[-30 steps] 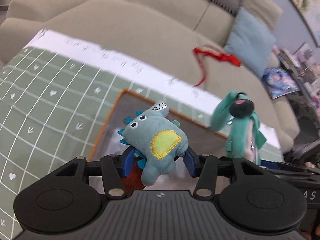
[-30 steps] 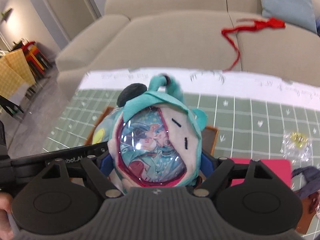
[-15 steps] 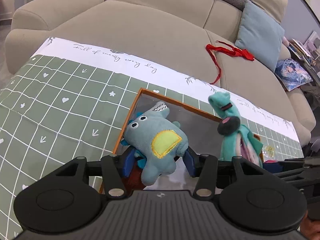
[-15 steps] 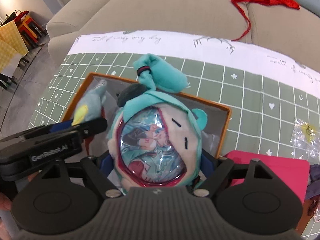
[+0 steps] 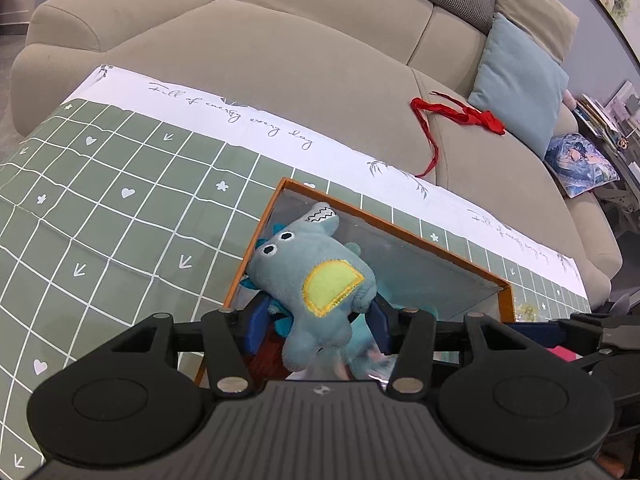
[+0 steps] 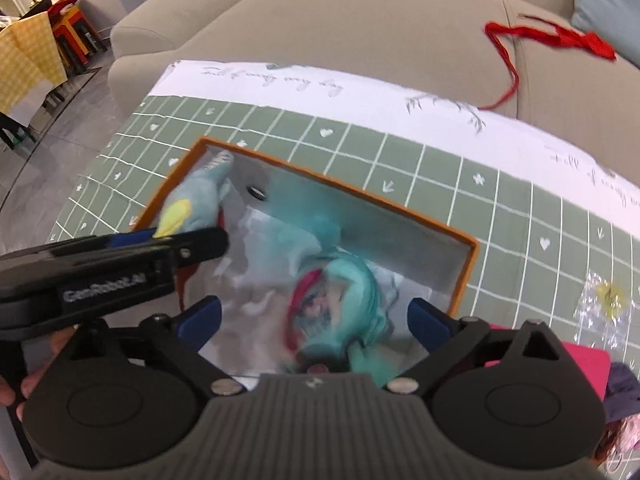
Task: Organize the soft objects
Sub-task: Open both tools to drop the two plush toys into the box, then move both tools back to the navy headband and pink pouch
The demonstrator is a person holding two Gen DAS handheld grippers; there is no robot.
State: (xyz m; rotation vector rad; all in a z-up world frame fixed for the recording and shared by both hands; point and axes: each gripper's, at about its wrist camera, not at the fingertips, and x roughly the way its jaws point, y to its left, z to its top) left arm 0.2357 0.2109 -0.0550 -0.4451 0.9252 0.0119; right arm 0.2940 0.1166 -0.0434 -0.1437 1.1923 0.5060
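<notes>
My right gripper had come down over the orange-rimmed box, and its jaws were opening, wide of the teal doll plush they had clamped a moment before. The doll showed blurred below the blue pads, inside the box, touching neither pad; I judged it was dropping or had just landed there. That put one soft toy away. My left gripper had not budged: its jaws stayed clamped on the blue dinosaur plush, held above the box's near-left corner, not yet inside. The box sat on the green checked cloth over the table, sofa behind. To my mind the dinosaur's release came next, then lifting the right gripper clear.
</notes>
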